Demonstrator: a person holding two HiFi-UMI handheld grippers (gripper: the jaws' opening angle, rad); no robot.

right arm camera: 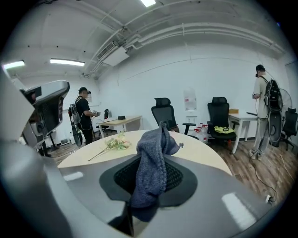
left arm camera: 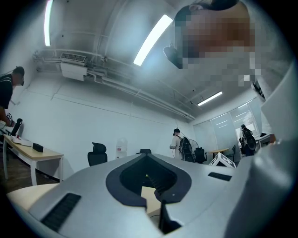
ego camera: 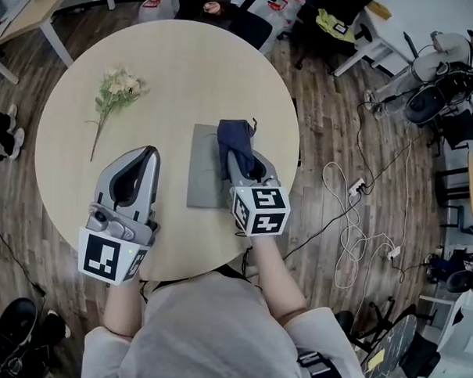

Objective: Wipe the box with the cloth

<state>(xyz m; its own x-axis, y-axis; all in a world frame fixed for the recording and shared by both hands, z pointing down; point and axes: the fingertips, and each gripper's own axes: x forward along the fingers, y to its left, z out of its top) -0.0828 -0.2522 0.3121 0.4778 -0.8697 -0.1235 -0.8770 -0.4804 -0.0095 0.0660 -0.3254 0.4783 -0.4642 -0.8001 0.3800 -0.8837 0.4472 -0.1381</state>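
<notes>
A flat grey box [ego camera: 204, 171] lies near the middle of the round beige table [ego camera: 187, 72]. My right gripper [ego camera: 239, 155] hovers over the box's right edge, shut on a dark blue cloth [ego camera: 235, 139] bunched at its tips. In the right gripper view the cloth [right arm camera: 151, 172] hangs from between the jaws of the right gripper [right arm camera: 157, 153] and hides the box. To the left of the box, near the table's front edge, my left gripper [ego camera: 150, 152] is shut with nothing in it. The left gripper view shows its own jaws closed [left arm camera: 148, 155].
A sprig of pale artificial flowers [ego camera: 115, 93] lies on the table's far left, also in the right gripper view [right arm camera: 114, 144]. Office chairs [right arm camera: 218, 114], desks and standing people ring the room. Cables and a power strip [ego camera: 354, 185] lie on the wood floor to the right.
</notes>
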